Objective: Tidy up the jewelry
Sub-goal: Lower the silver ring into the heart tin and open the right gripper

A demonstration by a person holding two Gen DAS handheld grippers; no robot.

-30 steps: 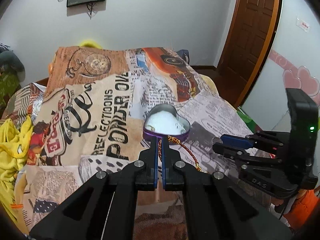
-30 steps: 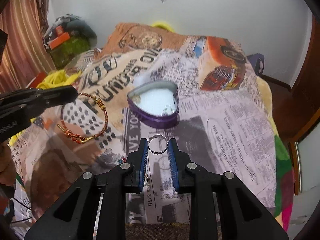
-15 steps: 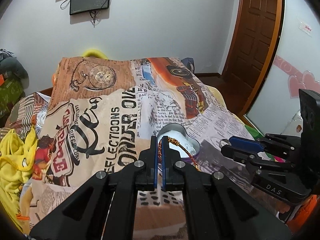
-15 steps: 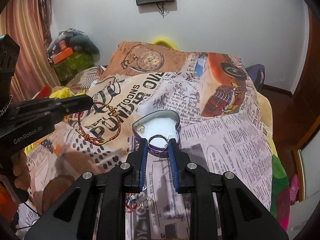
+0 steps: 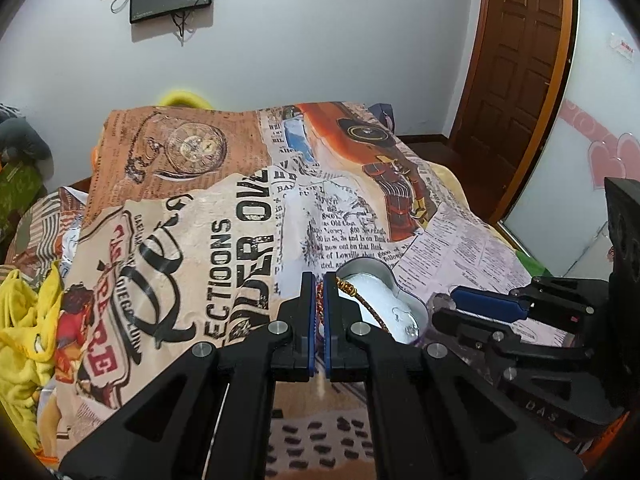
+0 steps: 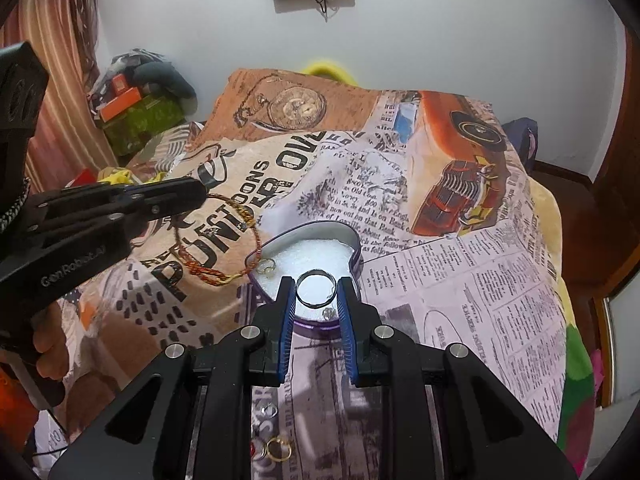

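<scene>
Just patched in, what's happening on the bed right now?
A person is sorting jewelry into a heart-shaped tin on the printed blanket. The left gripper is clamped on a red-and-gold bracelet, which hangs at the tin's rim. The right gripper holds a silver ring above the tin's white lining. A few small pieces already lie inside; more rings wait on the blanket near the right gripper.

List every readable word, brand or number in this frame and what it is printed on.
"GenRobot.AI": side of the left gripper.
"DAS": body of the right gripper.
"ECTIOONS", "OVE", "UER": big black letters on the bedspread; right wrist view shows "PUNDER".
"Old Coa", "now out on that Bank": newsprint on the bedspread; the rest is too small.
Door-side wall sticker: blurred.
</scene>
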